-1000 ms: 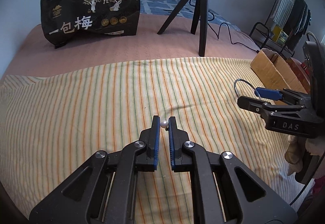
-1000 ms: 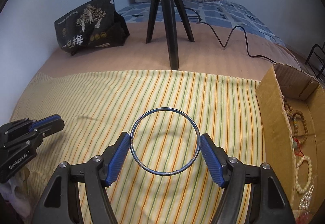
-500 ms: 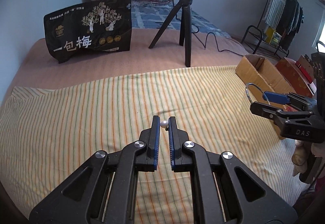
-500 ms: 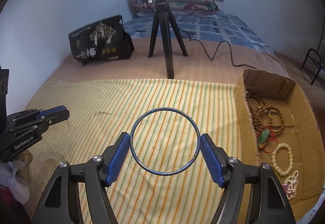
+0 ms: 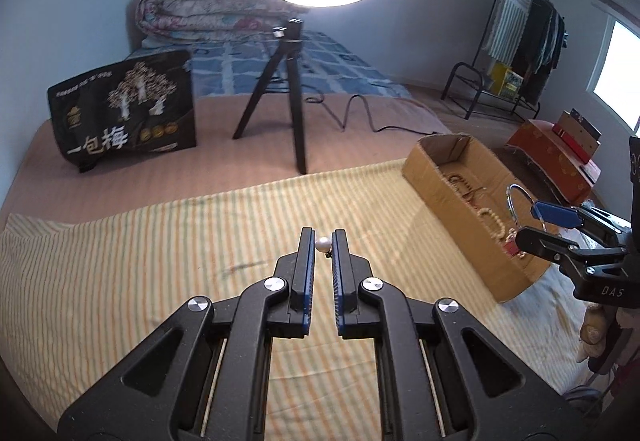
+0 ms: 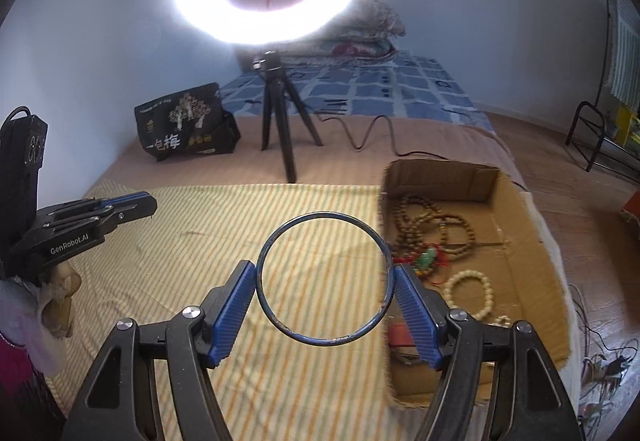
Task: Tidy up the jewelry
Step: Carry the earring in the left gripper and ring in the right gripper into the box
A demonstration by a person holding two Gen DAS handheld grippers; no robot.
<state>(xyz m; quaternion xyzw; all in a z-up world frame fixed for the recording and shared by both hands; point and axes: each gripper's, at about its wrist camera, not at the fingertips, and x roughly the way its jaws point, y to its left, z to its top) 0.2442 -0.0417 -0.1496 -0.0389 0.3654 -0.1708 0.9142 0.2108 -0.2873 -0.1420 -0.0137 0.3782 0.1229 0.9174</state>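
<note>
Left wrist alone shows left tool (image 5: 322, 238) pinching pearl (image 5: 322, 243); right tool (image 6: 324, 281) clamps bangle (image 6: 323, 278).

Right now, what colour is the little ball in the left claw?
White, like a pearl; the left wrist view shows it best.

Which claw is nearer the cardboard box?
Right. The right claw, gripping the bangle, is at the cardboard box wall; the left claw, holding the pearl, is over the striped cloth.

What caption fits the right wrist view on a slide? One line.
Right tongs grip a bangle beside the box of bead bracelets.
</note>
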